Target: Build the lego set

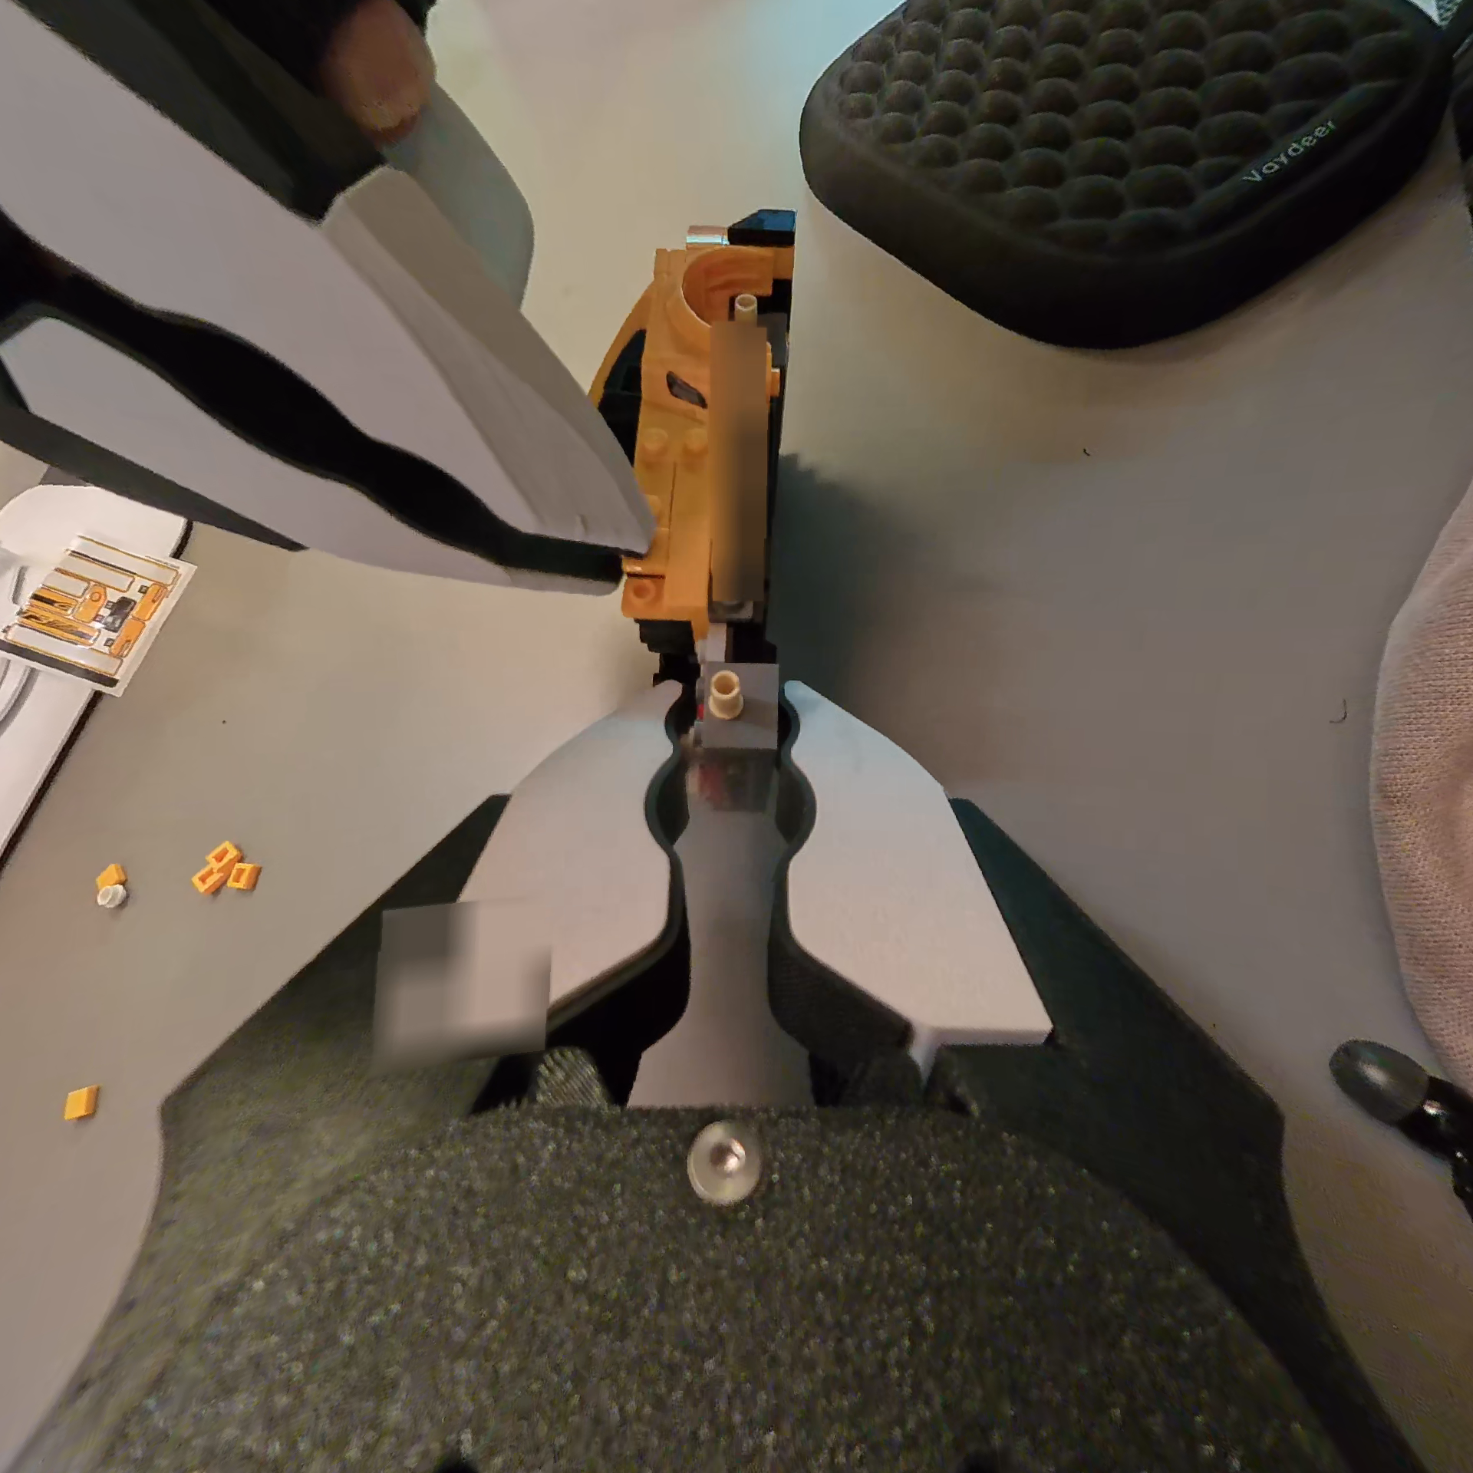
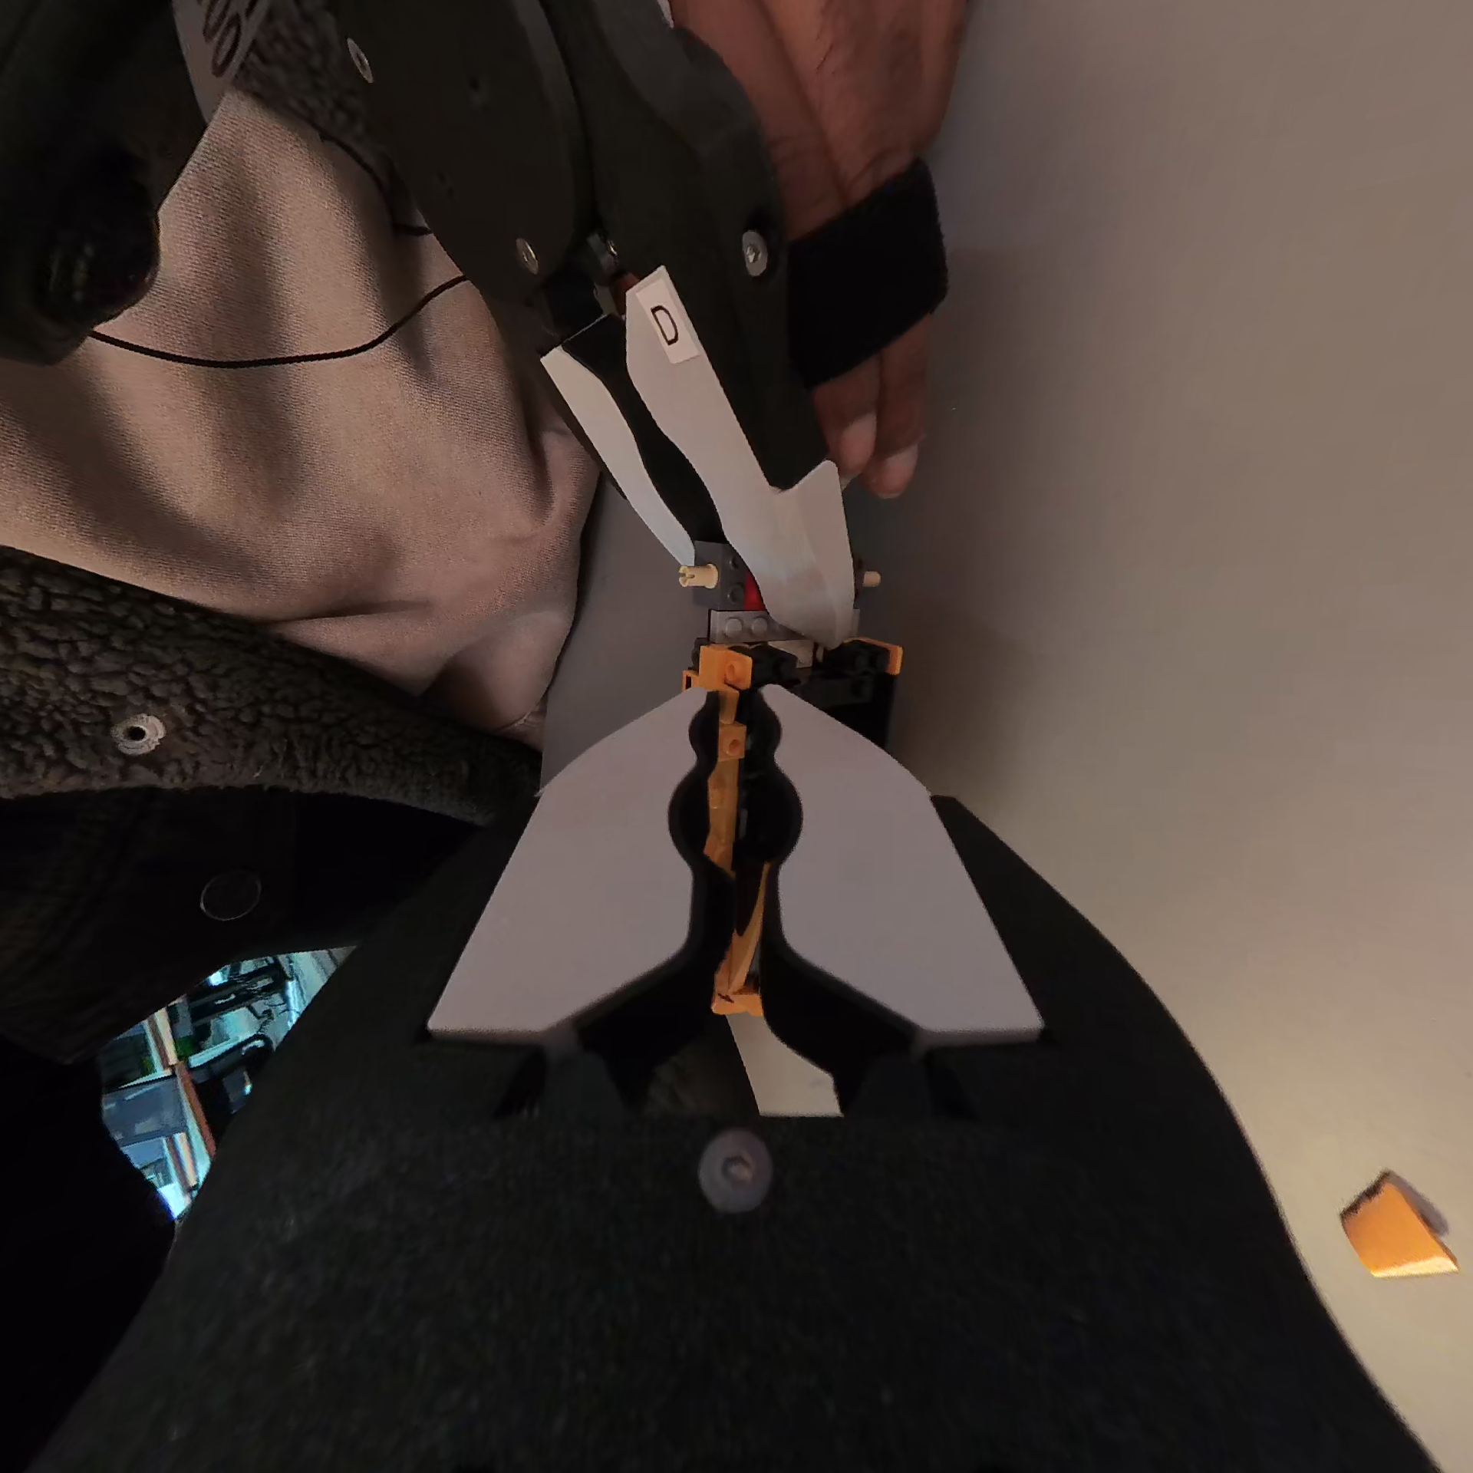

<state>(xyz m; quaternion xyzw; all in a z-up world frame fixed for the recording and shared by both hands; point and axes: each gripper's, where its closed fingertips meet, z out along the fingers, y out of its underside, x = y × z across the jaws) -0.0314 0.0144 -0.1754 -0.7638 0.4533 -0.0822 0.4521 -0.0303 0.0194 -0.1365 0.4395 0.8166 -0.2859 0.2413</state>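
The left gripper, level over the table, clamps the grey end of a brick model held on edge above it, while the right gripper comes in from the model's side, its fingers closed on the orange edge.

Place: office-type desk used as a hobby bench.
Surface: plain grey desk top.
Desk accessory: black padded wrist rest with a dimpled top.
Hobby items: sticker sheet; loose orange toy-brick pieces; part-built orange and black brick model.
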